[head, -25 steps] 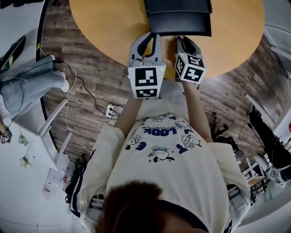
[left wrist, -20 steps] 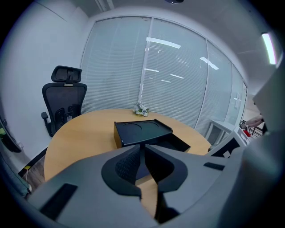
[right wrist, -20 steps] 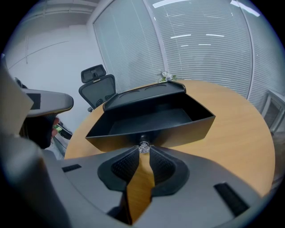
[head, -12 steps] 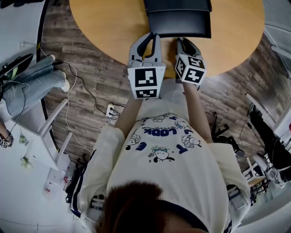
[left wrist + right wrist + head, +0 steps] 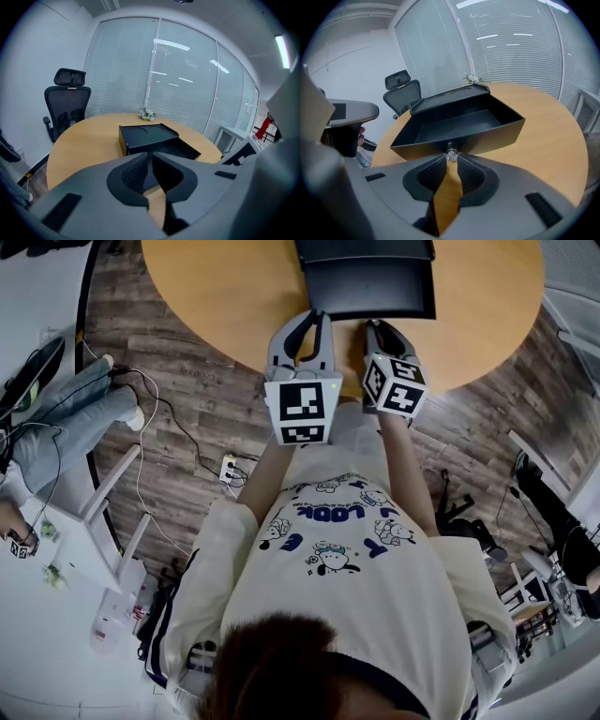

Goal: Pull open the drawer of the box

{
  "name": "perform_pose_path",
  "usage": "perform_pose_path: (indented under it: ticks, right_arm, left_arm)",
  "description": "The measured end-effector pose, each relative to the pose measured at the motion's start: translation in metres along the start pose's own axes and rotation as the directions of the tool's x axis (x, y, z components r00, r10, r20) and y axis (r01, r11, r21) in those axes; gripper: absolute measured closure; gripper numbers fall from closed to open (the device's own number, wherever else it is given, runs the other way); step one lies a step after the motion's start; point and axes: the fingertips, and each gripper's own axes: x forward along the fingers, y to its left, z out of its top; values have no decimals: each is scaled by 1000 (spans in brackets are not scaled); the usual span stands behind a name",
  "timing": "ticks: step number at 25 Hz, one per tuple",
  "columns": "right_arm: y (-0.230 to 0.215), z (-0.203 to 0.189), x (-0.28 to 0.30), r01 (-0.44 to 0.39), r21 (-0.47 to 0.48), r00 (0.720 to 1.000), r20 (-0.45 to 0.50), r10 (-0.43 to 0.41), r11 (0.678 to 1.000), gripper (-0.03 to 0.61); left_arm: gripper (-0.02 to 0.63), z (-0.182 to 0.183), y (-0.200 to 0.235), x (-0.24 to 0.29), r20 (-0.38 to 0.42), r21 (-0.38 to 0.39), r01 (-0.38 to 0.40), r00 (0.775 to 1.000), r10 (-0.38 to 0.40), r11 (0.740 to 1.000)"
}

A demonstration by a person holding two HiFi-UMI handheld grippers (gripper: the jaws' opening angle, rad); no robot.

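A black box [image 5: 366,249] stands on the round wooden table [image 5: 216,296], its drawer [image 5: 370,292] pulled out toward me. In the right gripper view the open drawer [image 5: 459,124] is empty, and my right gripper [image 5: 451,158] is shut on its small clear knob [image 5: 451,154] at the front panel. In the head view the right gripper [image 5: 373,324] sits at the drawer's front edge. My left gripper [image 5: 322,317] hovers beside it, left of the drawer. In the left gripper view its jaws [image 5: 151,157] are shut on nothing, with the box [image 5: 147,136] ahead.
A black office chair [image 5: 69,105] stands beyond the table's far left side. A small flower sprig [image 5: 148,114] lies behind the box. A seated person's legs [image 5: 66,418] and floor cables [image 5: 178,427] are at the left, near white furniture.
Both grippers and the drawer have barely moved. The seated person's legs at the left have shifted slightly.
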Motion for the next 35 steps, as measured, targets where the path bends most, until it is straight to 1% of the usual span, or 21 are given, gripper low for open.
perform_pose_path:
  ticks: [13,14,16,19,22,24,27,32,35]
  right_arm:
    - [-2,-2,4,10,-14,1000,-1,-10,1000,487]
    - [-2,-3,4,12,-7,1000,-3,-12,1000,482]
    - [-2,-4,2,22,8,1000,-7,-22,1000,451]
    - [-4,0,-3,38,36,999,3,-38,999,443]
    - [-2,9,-15,47,41,998,41,-48,998,443]
    - [2,18,-29,62,15,995,82,-63,998,446]
    - [14,34,-48,72,-30,986,155,-67,997,479]
    - [33,61,-68,50,-19,968,247,-44,999,522]
    - [44,72,-82,39,-15,957,290,-33,999,528]
  left_arm:
    - [571,-1,5,-5,4,-1,-17,1000,17,1000]
    - [571,0,4,-6,7,-1,-17,1000,17,1000]
    - [571,2,4,-8,16,-2,-15,1000,15,1000]
    - [571,7,5,-10,30,6,-13,999,13,1000]
    - [571,12,4,-14,49,12,-11,999,10,1000]
    - [571,15,1,-21,67,14,-10,998,9,1000]
    - [571,21,1,-31,91,12,-11,996,10,1000]
    - [571,40,1,-39,138,17,-7,990,4,1000]
    - [571,50,1,-48,166,24,-4,986,0,1000]
